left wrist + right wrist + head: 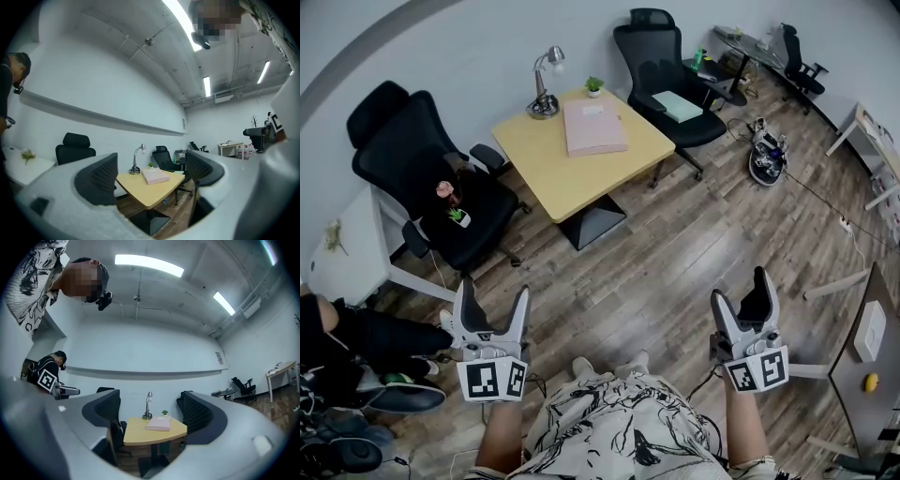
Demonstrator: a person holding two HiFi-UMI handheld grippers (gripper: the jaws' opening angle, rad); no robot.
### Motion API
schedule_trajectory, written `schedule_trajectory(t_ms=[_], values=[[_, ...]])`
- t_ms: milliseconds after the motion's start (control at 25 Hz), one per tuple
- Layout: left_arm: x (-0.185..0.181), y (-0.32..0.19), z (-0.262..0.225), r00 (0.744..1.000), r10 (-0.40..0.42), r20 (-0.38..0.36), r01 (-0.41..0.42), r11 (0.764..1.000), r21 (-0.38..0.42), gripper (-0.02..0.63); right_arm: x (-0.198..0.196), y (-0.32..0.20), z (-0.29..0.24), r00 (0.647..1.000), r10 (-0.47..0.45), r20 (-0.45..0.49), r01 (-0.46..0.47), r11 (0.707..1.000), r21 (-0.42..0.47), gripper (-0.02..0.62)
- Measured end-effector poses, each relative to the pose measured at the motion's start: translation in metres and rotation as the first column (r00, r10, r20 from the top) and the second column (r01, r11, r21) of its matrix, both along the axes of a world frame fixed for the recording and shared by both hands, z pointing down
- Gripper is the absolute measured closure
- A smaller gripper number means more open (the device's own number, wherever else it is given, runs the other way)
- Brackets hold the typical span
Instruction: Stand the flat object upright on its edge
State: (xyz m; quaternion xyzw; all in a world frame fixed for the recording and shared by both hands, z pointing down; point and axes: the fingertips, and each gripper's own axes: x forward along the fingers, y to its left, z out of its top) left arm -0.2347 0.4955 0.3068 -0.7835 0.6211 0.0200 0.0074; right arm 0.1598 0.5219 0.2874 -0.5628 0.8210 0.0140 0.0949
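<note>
Left gripper (494, 287), right gripper (741, 284): agape, empty.

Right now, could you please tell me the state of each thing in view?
book: lying flat on the table, not yet stood up.
lamp: upright on the table.
left gripper: open, empty.
right gripper: open, empty.

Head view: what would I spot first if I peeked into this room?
Probably the yellow table in the upper middle of the picture, with a flat pink object lying on it beside a silver lamp. Then the left gripper and right gripper at the bottom, both open and empty, well short of the table.
</note>
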Motion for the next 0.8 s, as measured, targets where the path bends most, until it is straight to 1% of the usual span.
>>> schedule_trajectory(t_ms=[40,80,160,280,600,800], values=[[-0.001,-0.001,-0.002,1.000,-0.005,0.007,0.005,1.000,0.011,0.135,-0.001,-0.002,0.000,1.000,-0.001,-0.006,0.001,1.000,-0.001,0.159],[-0.001,-0.001,-0.003,1.000,-0.007,0.014,0.006,1.000,0.016,0.105,-0.003,-0.003,0.001,1.000,-0.003,-0.012,0.003,1.000,-0.004,0.136],[-0.001,-0.001,-0.002,1.000,0.002,0.020,-0.003,1.000,0.016,0.076,-0.007,-0.004,0.002,1.000,-0.009,-0.017,0.009,1.000,-0.009,0.118],[-0.007,-0.001,-0.001,1.000,0.019,0.019,-0.019,1.000,0.012,0.067,-0.019,-0.005,0.002,1.000,-0.016,-0.011,0.016,1.000,-0.010,0.112],[-0.028,-0.004,0.010,0.998,0.054,0.022,-0.054,0.998,-0.015,0.066,-0.047,0.006,0.007,1.000,0.012,-0.011,-0.012,1.000,-0.020,0.112],[-0.030,-0.018,0.016,0.999,0.046,0.026,-0.045,0.998,-0.039,0.066,-0.043,0.003,0.013,0.999,0.032,-0.020,-0.033,0.998,-0.046,0.112]])
